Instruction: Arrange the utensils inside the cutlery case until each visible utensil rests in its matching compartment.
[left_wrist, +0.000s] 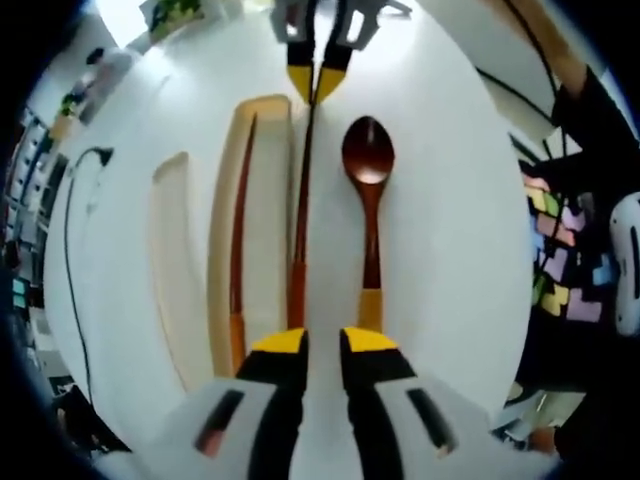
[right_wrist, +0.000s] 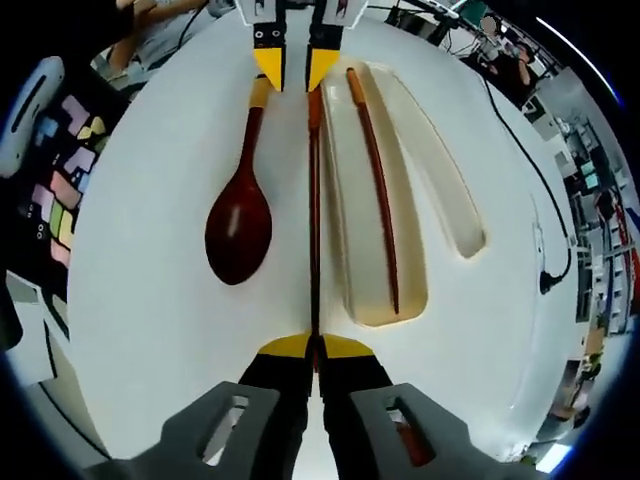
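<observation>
A white table (left_wrist: 450, 230) carries a beige cutlery case (left_wrist: 262, 110), taken here as the landmark; in the right gripper view the case (right_wrist: 440, 190) shows 2 long compartments. Inside the compartment nearer the spoon, 1 dark red chopstick (left_wrist: 238, 250) is seen lying lengthwise, also visible at (right_wrist: 378, 190). The other compartment (left_wrist: 175, 270) is seen holding nothing.

Just outside the case, along its long wall, a second chopstick (left_wrist: 300, 220) is held above or on the table, parallel to the case. The left gripper (left_wrist: 322, 345) is closed to a narrow gap around the thick end of this chopstick. The right gripper (right_wrist: 316, 348) is pinched almost fully together on the thin end of the same chopstick (right_wrist: 314, 220). Each gripper is seen at the far end of the other's view.

Beyond that chopstick from the case, a wooden spoon (left_wrist: 368, 200) is laid flat on the table, parallel to the case, also seen at (right_wrist: 240, 225).
</observation>
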